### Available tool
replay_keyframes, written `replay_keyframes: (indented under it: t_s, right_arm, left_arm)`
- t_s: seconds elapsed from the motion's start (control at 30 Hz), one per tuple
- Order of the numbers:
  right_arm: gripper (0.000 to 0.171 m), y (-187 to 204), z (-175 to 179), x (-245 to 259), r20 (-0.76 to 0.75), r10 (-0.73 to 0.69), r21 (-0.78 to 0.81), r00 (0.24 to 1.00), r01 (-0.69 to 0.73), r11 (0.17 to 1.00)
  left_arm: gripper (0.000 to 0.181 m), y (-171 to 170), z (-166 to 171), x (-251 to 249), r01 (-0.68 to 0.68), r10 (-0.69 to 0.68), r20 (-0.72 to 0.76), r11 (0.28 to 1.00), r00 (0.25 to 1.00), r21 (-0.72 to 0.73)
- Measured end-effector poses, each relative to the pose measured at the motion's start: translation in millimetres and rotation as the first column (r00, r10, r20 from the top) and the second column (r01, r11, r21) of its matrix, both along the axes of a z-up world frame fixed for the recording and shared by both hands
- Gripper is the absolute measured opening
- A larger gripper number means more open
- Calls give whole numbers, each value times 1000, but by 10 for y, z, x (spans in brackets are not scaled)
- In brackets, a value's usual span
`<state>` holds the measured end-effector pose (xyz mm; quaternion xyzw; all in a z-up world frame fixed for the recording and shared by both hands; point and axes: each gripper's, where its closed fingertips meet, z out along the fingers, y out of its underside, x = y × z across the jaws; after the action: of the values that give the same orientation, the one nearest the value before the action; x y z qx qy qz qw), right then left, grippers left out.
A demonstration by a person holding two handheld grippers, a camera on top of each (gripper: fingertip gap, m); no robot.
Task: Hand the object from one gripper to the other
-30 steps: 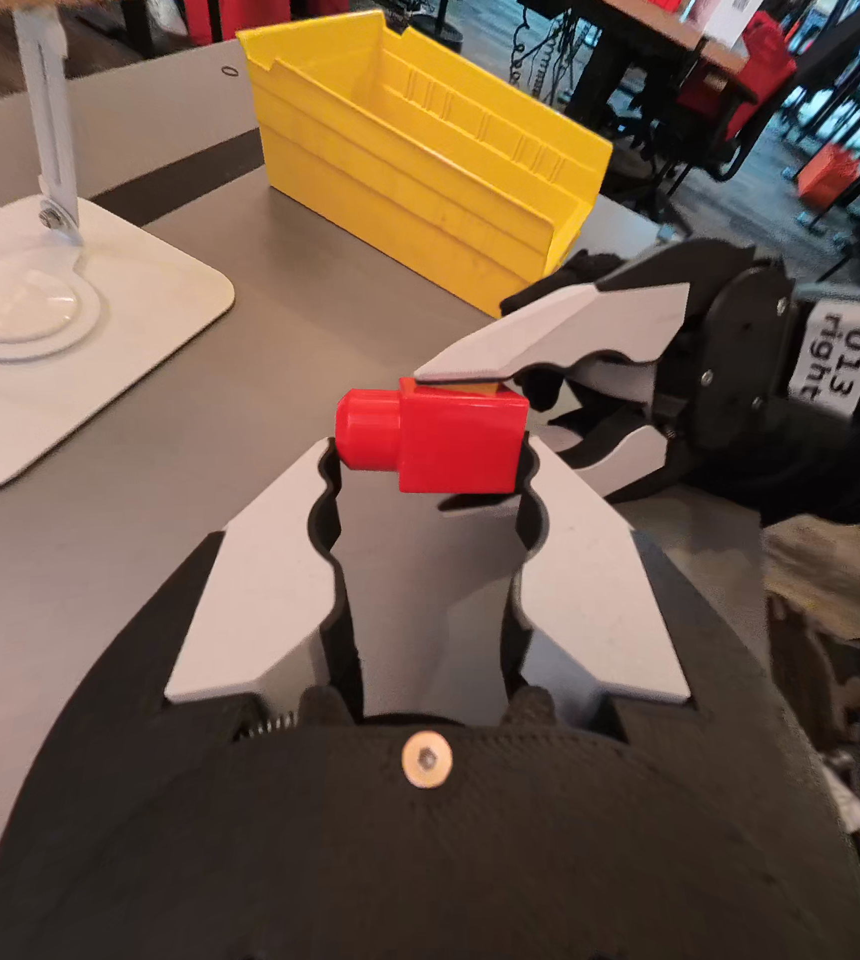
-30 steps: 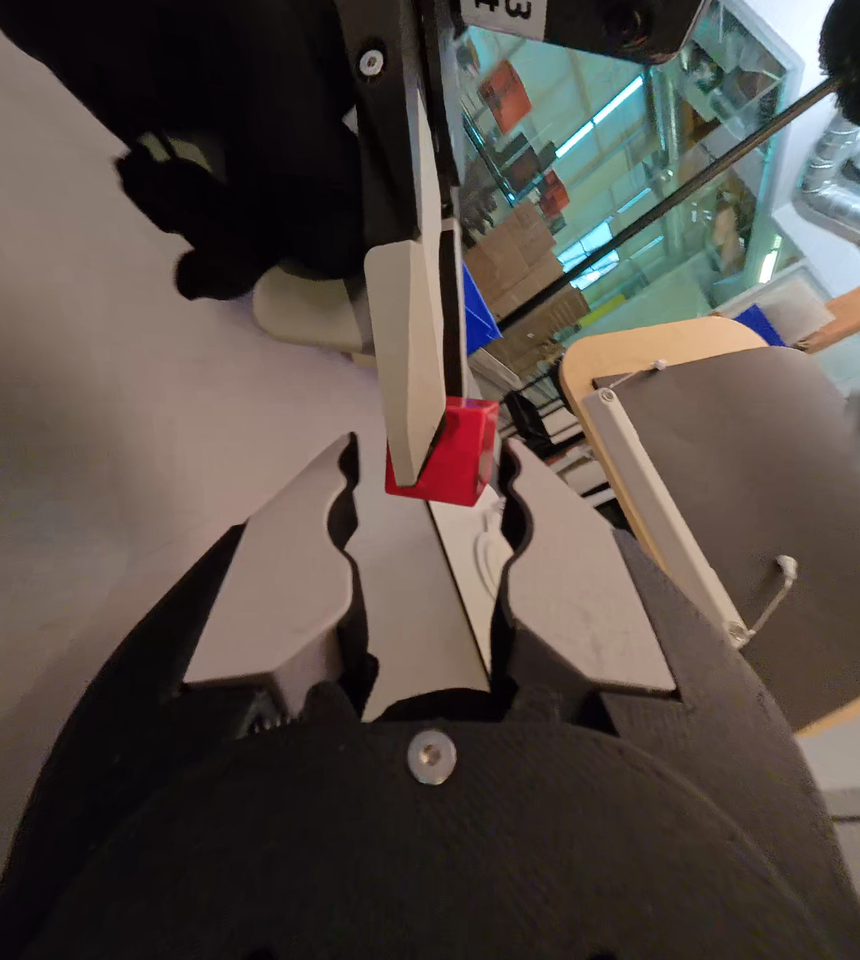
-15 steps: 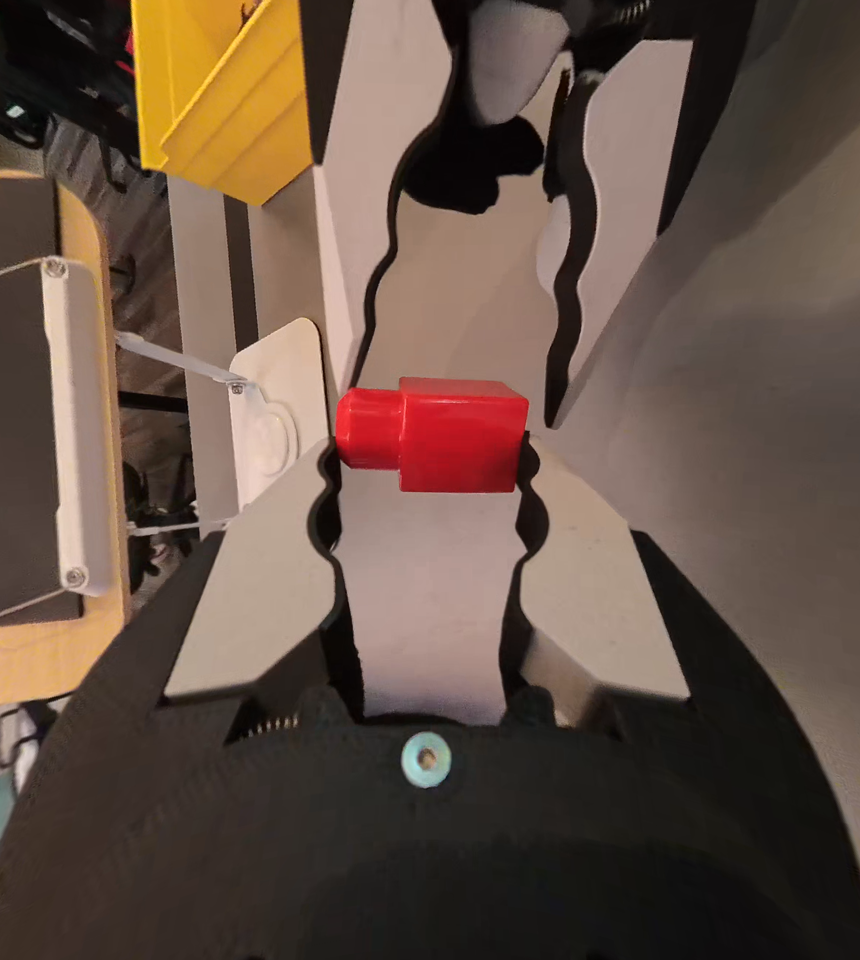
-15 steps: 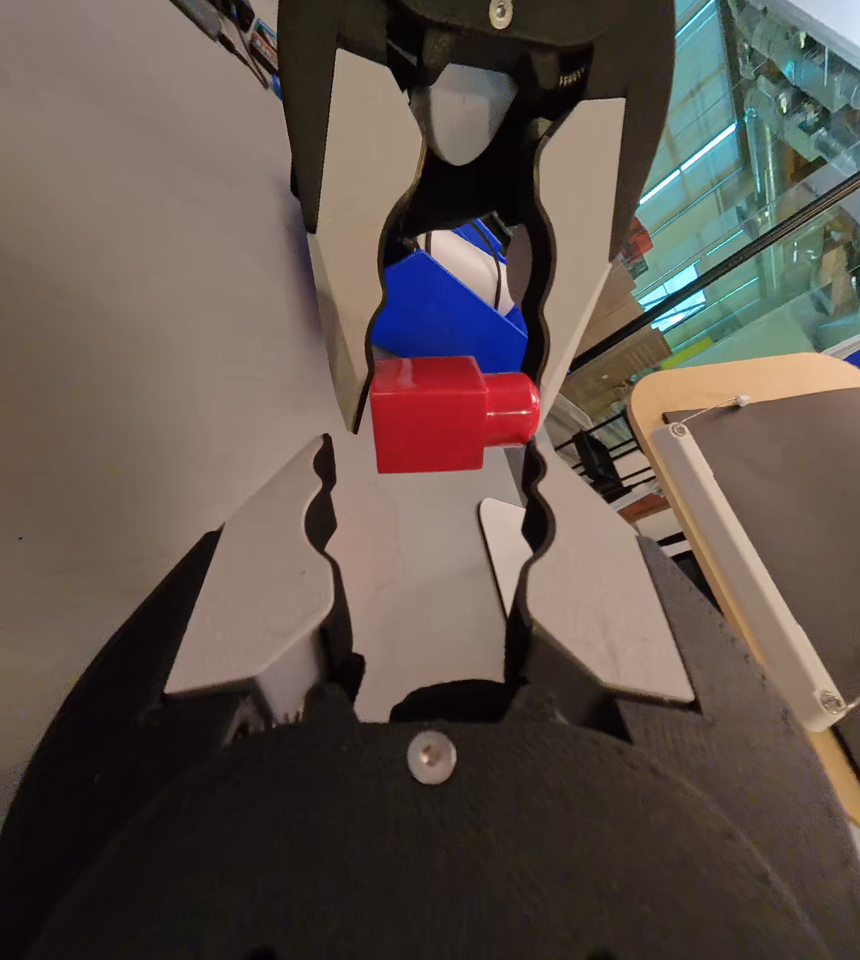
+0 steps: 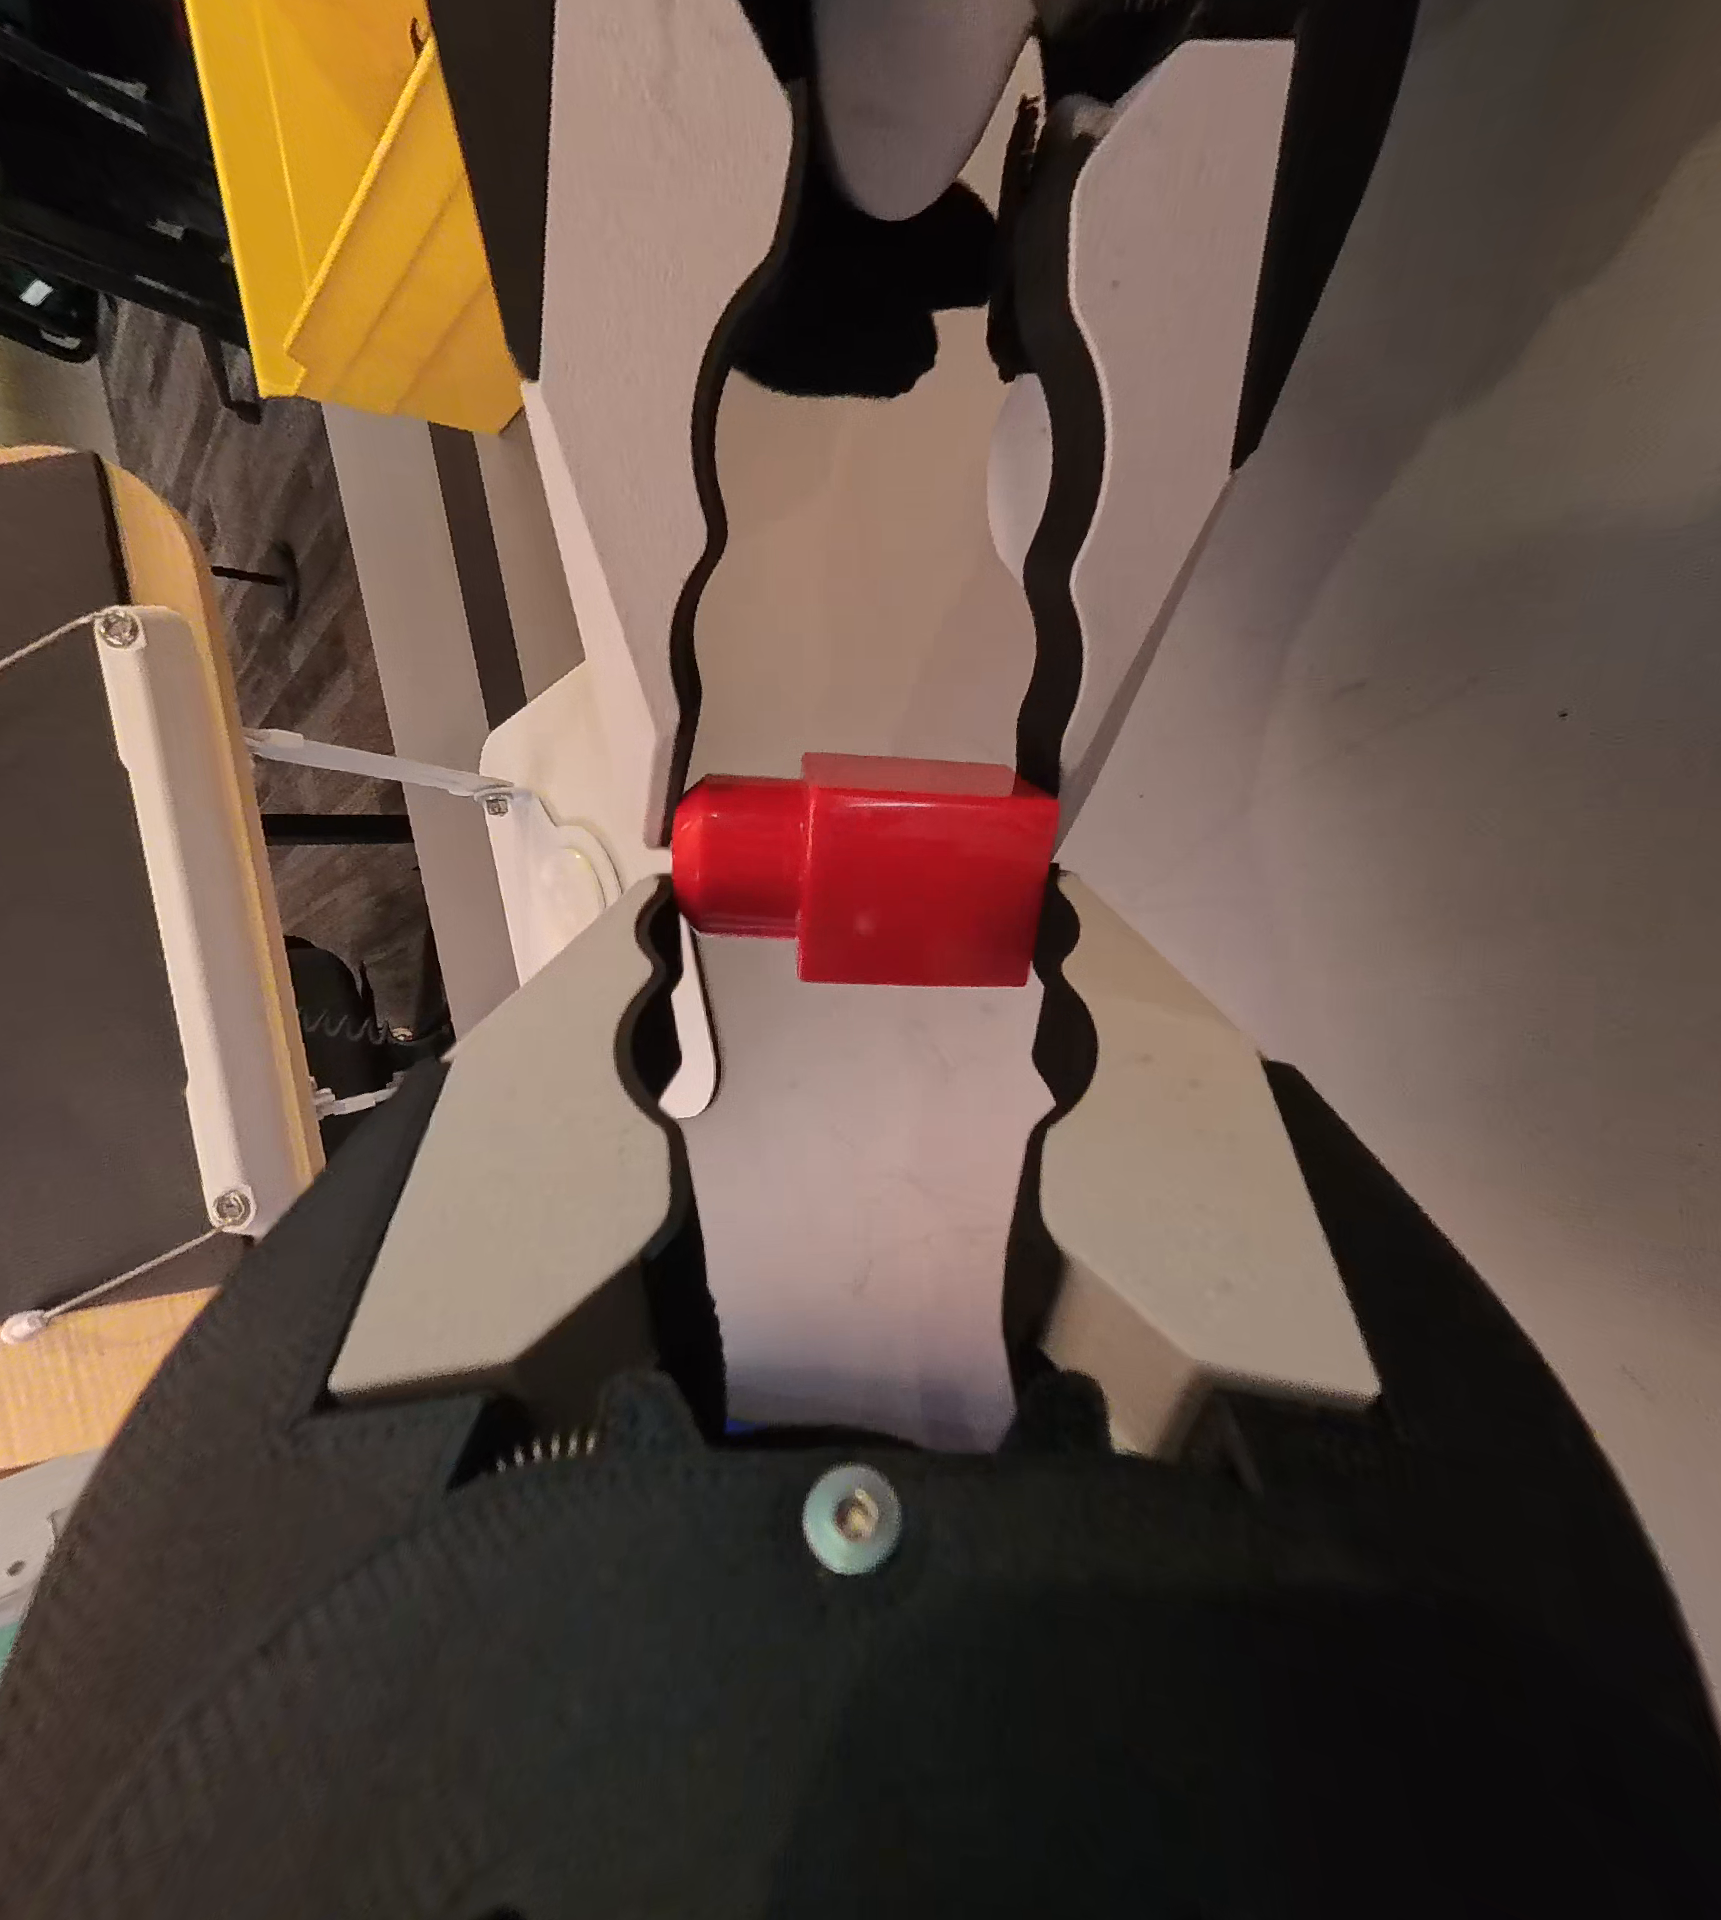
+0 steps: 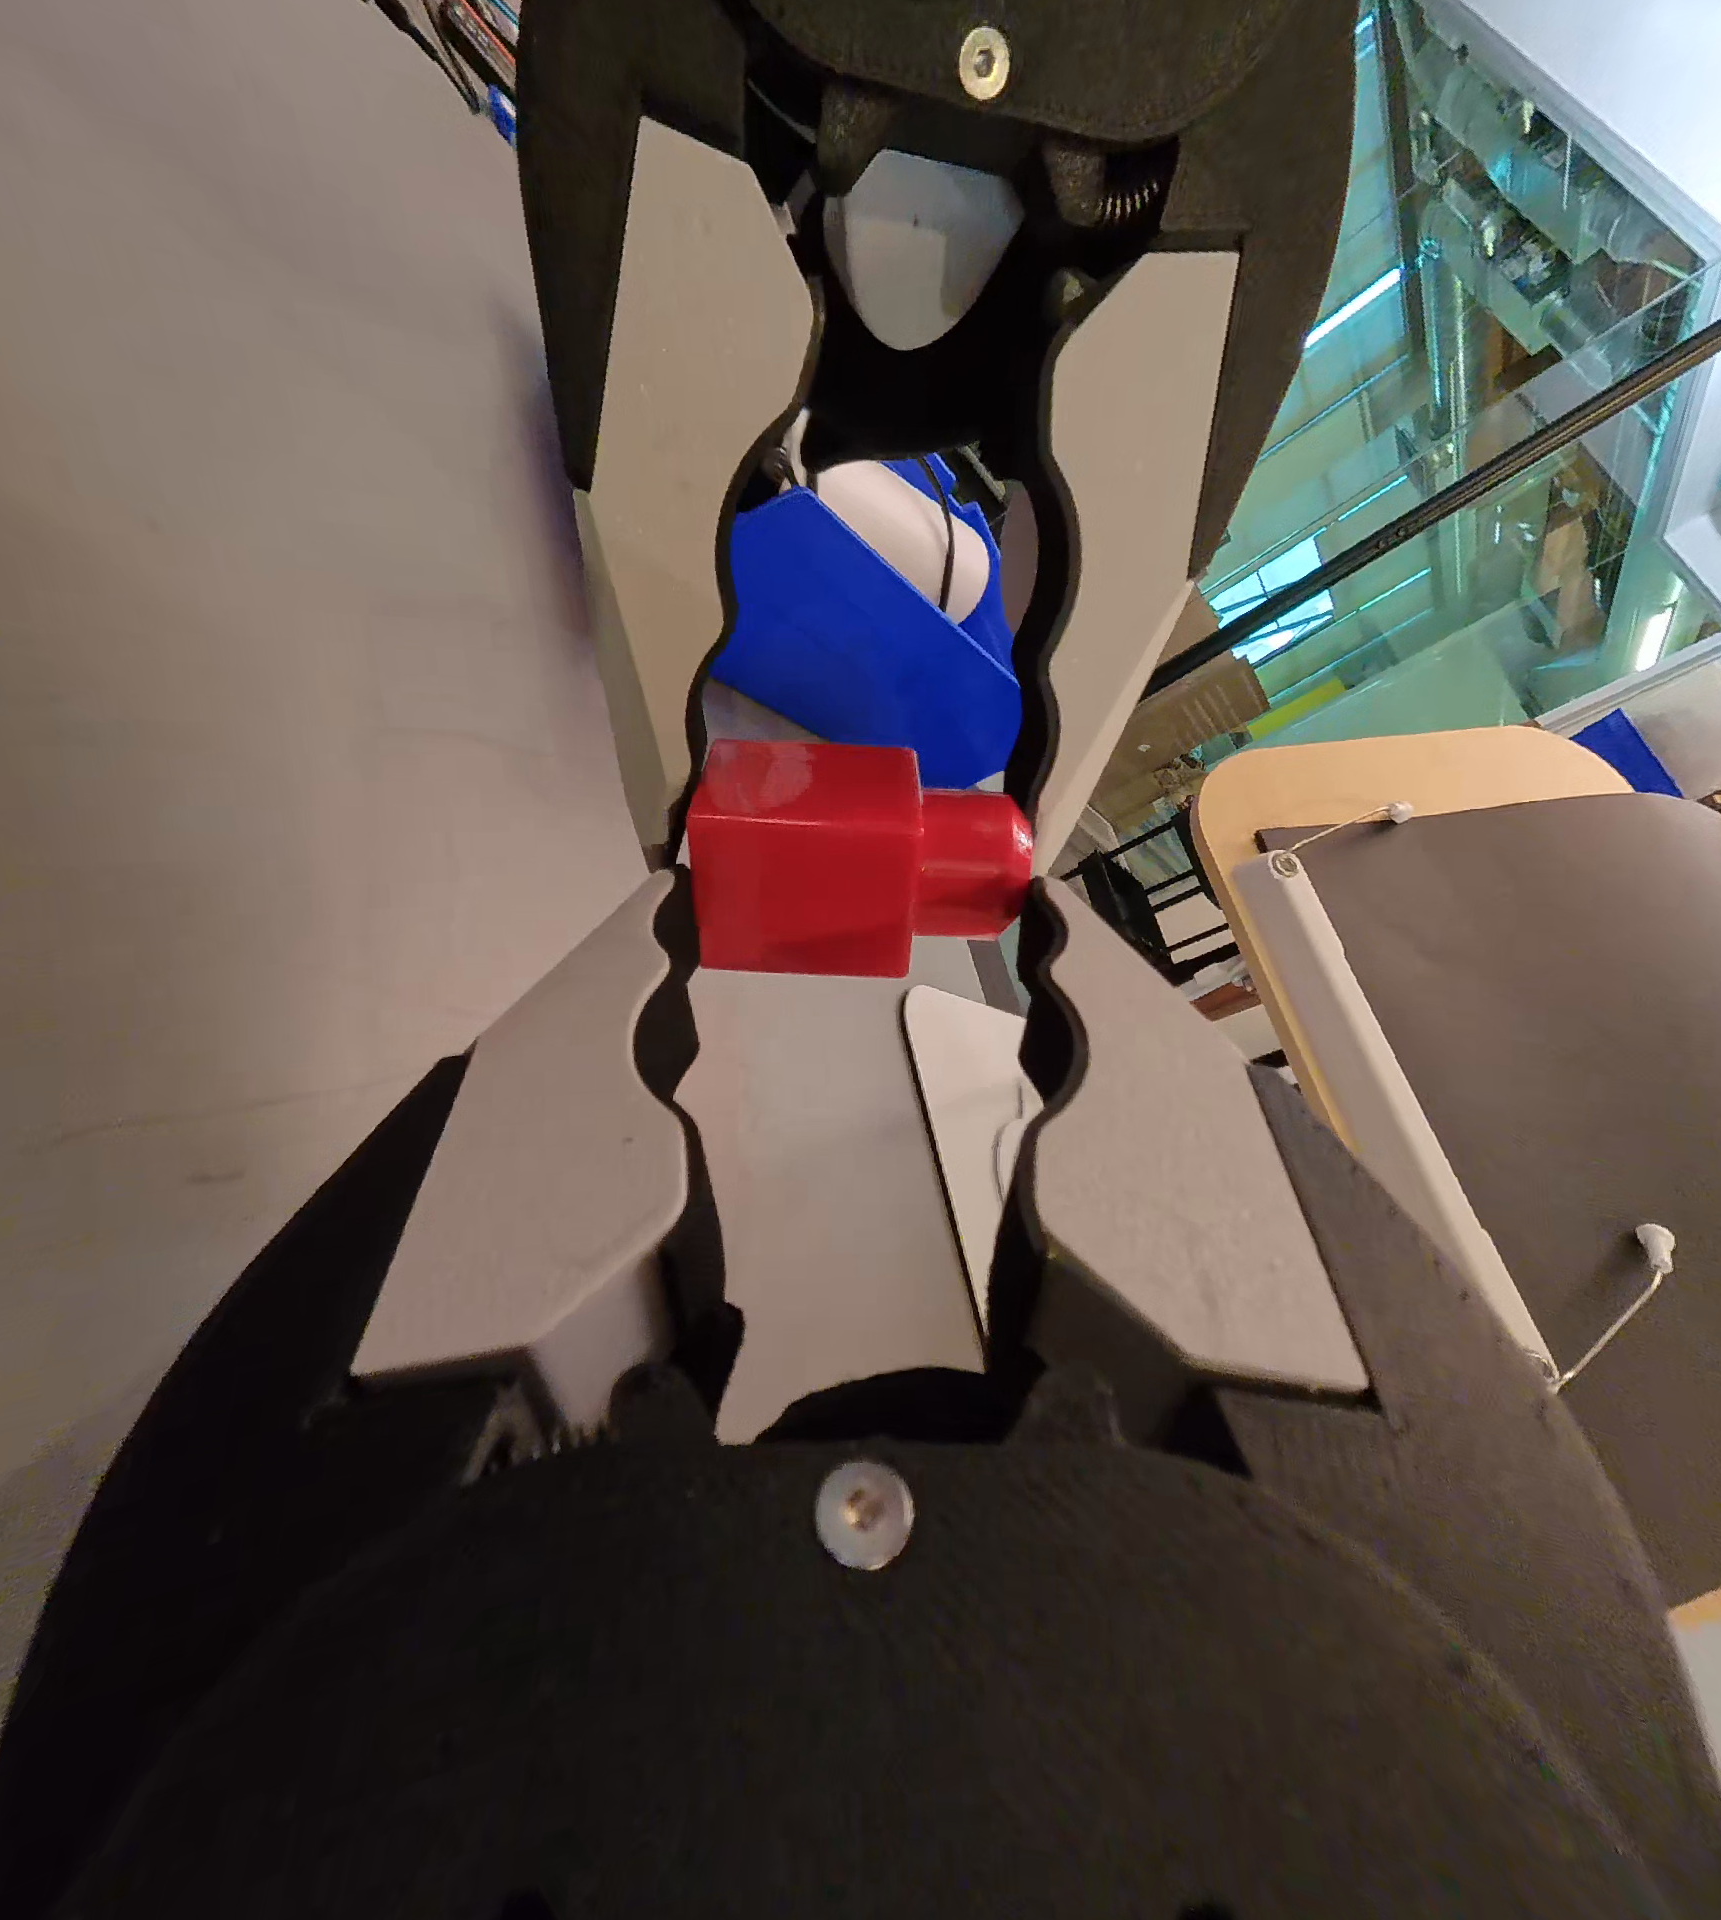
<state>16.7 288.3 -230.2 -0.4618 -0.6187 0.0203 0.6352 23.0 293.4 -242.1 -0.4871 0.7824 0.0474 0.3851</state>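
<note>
**A:** Status on the red block [image 5: 913, 894]?

**B:** It's in the air, above the bench [image 5: 1458, 727], dead centre in both wrist views. The left tongs [image 5: 861, 899] are clamped on it end to end. The right tongs [image 6: 856, 883] come in from 12 o'clock, tip to tip with the left, and are closed on the same two ends.

**A:** Shape, material?

**B:** Glossy moulded plastic: a square body with a short round stub on one end. The stub points to 9 o'clock in the left view and 3 o'clock in the right view. The tongs' fingers are flat matte grey with wavy black inner pads, and the bodies are black with a ribbed, printed-looking texture. Each has one hex screw on the centreline.

**A:** View differences?

**B:** Only the left view shows the yellow bin [image 5: 357, 208], which is ribbed plastic, at 11 o'clock. Only the right view shows the blue bin [image 6: 835, 644], seen at 12 o'clock through the gap in the left tongs, and the glass wall [image 6: 1458, 468] at 2 o'clock. Both views show the white plate [image 5: 544, 831] lying flat on the bench just behind the block. Both also show a dark panel [image 5: 4, 883] on a light wood board with a white clamp bar, at 9 o'clock in the left view and 3 o'clock in the right.

**A:** Bench surface?

**B:** Smooth matte grey.
</note>
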Motion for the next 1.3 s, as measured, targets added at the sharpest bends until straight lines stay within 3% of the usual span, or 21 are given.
replay_keyframes:
  t_s: [0.07, 0.17, 0.33, 0.47, 0.6, 0.67, 0.87, 1.0, 1.17, 1.3]
  right_arm:
    - [60, 36, 26, 21, -20, -20, 1, 1000, 20, 1000]
    - [60, 149, 65, 102, -28, -89, 33, 996, 89, 995]
    - [60, 280, 75, 186, -21, -179, 66, 984, 180, 981]
    - [60, 344, 55, 209, 18, -243, 139, 970, 239, 961]
    - [60, 372, 10, 191, 49, -282, 175, 958, 269, 947]
    - [60, 386, 23, 196, 44, -298, 183, 953, 286, 941]
    - [60, 360, 63, 178, 46, -304, 214, 951, 288, 933]
    - [61, 344, 70, 164, 31, -278, 188, 960, 268, 945]
    - [76, 181, 142, 87, -101, -107, -11, 989, 106, 994]
    - [69, 92, 195, 97, -271, 8, -274, 963, -85, 958]
  left_arm:
    - [70, 49, 12, -17, -40, 40, 21, 999, 999, -19]
    - [99, 97, -17, -58, -149, 173, 105, 968, 979, -200]
    - [86, 96, 66, -65, -184, 374, 324, 852, 869, -489]
    - [76, 51, 63, 70, -122, 527, 400, 705, 750, -698]
    - [67, 113, 128, 192, -44, 631, 457, 615, 627, -788]
    - [59, 174, 86, 214, -65, 661, 456, 606, 596, -793]
    - [36, 228, 57, 252, -74, 678, 477, 614, 559, -786]
    - [35, 222, 64, 253, -67, 672, 476, 614, 567, -786]
    - [35, 121, 146, 247, 37, 615, 478, 590, 628, -807]
    - [35, 84, 205, 177, 61, 500, 515, 674, 697, -736]
